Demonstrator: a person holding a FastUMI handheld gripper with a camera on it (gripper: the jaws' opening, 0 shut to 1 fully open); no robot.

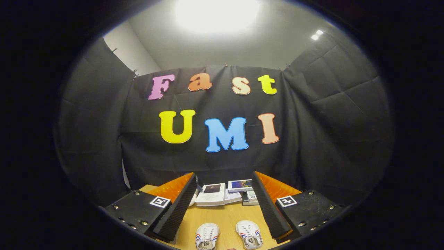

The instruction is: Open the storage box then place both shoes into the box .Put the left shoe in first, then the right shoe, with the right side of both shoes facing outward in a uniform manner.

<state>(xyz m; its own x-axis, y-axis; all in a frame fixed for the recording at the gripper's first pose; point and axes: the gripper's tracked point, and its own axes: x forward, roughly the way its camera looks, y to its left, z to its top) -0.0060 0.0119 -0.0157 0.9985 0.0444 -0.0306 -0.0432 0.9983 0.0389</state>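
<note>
The gripper [222, 205] hangs above a wooden table [225, 217] with its two fingers spread wide apart and nothing between them but open air. Low in the gap between the fingers, two white shoes lie side by side on the tabletop, toes pointing away toward the booth wall: the left shoe [207, 236] nearer the left finger and the right shoe [249, 234] nearer the right finger, a small strip of bare wood separating them. Both have red and blue stripes on their sides. Beyond the shoes, at the far edge of the table against the black cloth, sit a few books [225, 193], some stacked, one with a dark cover picture.
</note>
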